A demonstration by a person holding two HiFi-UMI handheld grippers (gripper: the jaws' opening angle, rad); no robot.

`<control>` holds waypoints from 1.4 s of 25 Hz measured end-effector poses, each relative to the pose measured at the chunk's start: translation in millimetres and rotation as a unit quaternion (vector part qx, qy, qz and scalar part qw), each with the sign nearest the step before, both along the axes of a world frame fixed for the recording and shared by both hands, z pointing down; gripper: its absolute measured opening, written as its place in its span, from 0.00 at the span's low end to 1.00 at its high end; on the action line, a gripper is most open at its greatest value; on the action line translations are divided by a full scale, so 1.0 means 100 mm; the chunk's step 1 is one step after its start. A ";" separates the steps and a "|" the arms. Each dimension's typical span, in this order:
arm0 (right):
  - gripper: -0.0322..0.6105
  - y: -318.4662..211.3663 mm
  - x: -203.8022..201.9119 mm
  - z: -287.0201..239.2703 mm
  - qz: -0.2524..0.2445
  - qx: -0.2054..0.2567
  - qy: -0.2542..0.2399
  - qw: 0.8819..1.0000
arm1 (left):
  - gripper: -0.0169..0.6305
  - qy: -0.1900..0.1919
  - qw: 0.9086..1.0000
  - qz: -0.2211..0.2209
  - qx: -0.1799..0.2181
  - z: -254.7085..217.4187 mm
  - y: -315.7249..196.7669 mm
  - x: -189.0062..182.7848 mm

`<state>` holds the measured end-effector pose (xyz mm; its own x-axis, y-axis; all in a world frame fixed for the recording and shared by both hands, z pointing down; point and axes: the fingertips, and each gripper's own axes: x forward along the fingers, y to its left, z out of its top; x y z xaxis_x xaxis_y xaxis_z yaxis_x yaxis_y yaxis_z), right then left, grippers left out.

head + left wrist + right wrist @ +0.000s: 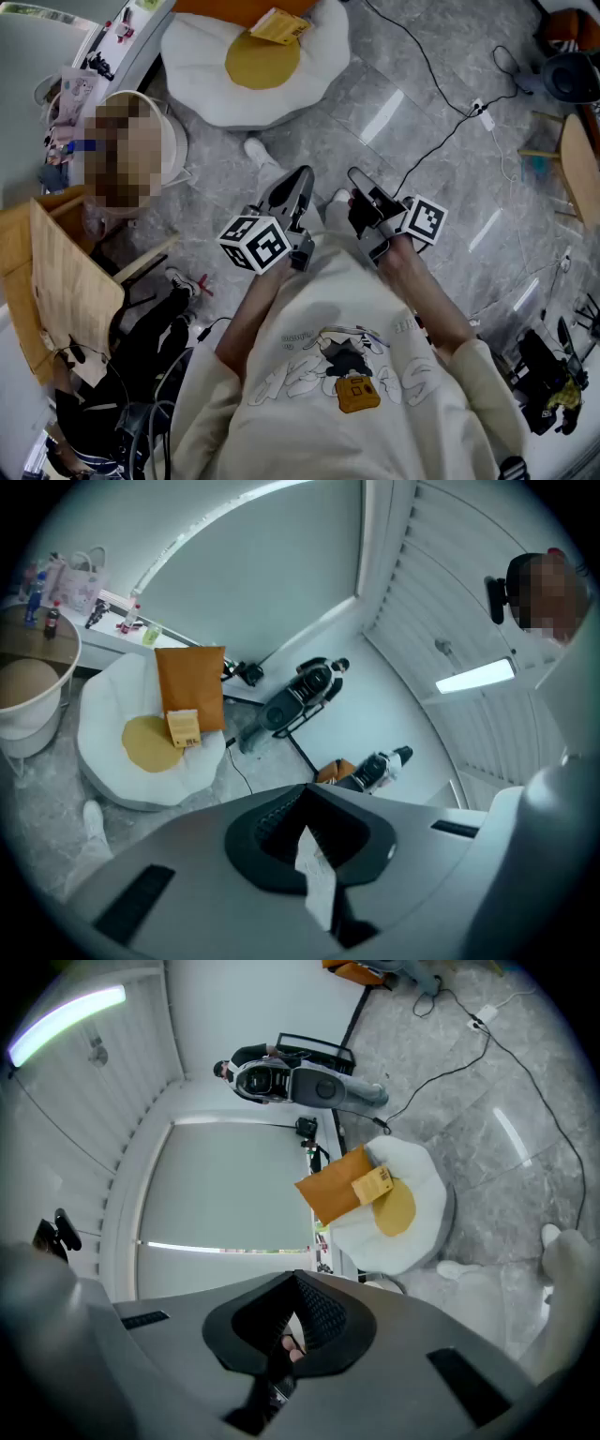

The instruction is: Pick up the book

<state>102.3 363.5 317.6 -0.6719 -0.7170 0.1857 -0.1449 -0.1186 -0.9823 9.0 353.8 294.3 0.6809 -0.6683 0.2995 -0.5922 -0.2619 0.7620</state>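
Observation:
The book (277,25) is small and yellow. It lies on a white egg-shaped cushion (309,80) on the floor, far ahead, leaning on an orange pillow (192,679). The left gripper view shows the book (183,728) at the left, the right gripper view shows the book (373,1186) upper right of centre. Both grippers are held close to the person's body, well short of the book. My left gripper (298,184) has its jaws together, nothing held. My right gripper (360,186) is shut and empty too.
A round white tub (171,141) stands left of the cushion, with a wooden board (66,272) nearer. Cables and a power strip (480,109) cross the grey floor at the right. A wooden chair (581,164) is at the right edge. A camera stand (300,691) stands behind the cushion.

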 end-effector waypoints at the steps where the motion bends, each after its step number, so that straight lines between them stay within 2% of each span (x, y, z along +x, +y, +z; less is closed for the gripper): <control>1: 0.09 0.10 0.03 -0.01 -0.003 -0.003 -0.001 1.000 | 0.04 -0.013 1.000 0.011 0.005 -0.05 0.10 0.03; 4: 0.09 0.45 0.09 -0.08 -0.015 0.001 -0.002 1.000 | 0.04 -0.041 0.999 0.030 0.018 -0.16 0.44 0.14; 7: 0.09 0.79 0.00 -0.20 -0.031 0.026 0.000 0.999 | 0.04 -0.048 0.998 0.036 0.027 -0.23 0.79 0.22; 10: 0.09 0.90 -0.10 -0.27 -0.044 0.048 0.012 0.998 | 0.04 -0.065 0.996 0.043 0.040 -0.30 0.90 0.19; 13: 0.09 0.94 -0.13 -0.33 -0.025 0.040 -0.026 0.999 | 0.04 -0.070 0.996 0.042 0.040 -0.36 0.95 0.15; 15: 0.09 0.95 -0.08 -0.33 -0.021 0.037 -0.033 0.999 | 0.04 -0.075 0.995 0.041 0.043 -0.37 0.96 0.17; 24: 0.09 0.96 0.48 -0.19 0.006 0.020 0.005 1.000 | 0.04 -0.098 0.994 0.009 0.054 -0.44 0.99 0.37; 27: 0.09 1.06 0.69 -0.12 0.006 0.015 0.022 1.000 | 0.04 -0.095 0.995 0.000 0.043 -0.37 1.12 0.50; 29: 0.09 1.16 0.84 -0.02 0.013 -0.006 0.031 0.999 | 0.04 -0.090 0.995 -0.010 0.030 -0.32 1.19 0.55; 31: 0.09 1.19 0.98 0.07 0.027 -0.029 0.032 0.999 | 0.04 -0.086 0.996 -0.028 0.025 -0.33 1.15 0.56; 35: 0.09 1.05 1.16 0.10 0.041 -0.035 0.025 0.998 | 0.04 -0.090 0.995 -0.041 0.021 -0.33 0.96 0.65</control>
<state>218.2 468.3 327.9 -0.6007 -0.7526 0.2696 -0.1808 -0.2006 -0.9628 74.3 450.1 261.7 0.5621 -0.7339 0.3813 -0.7383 -0.2375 0.6313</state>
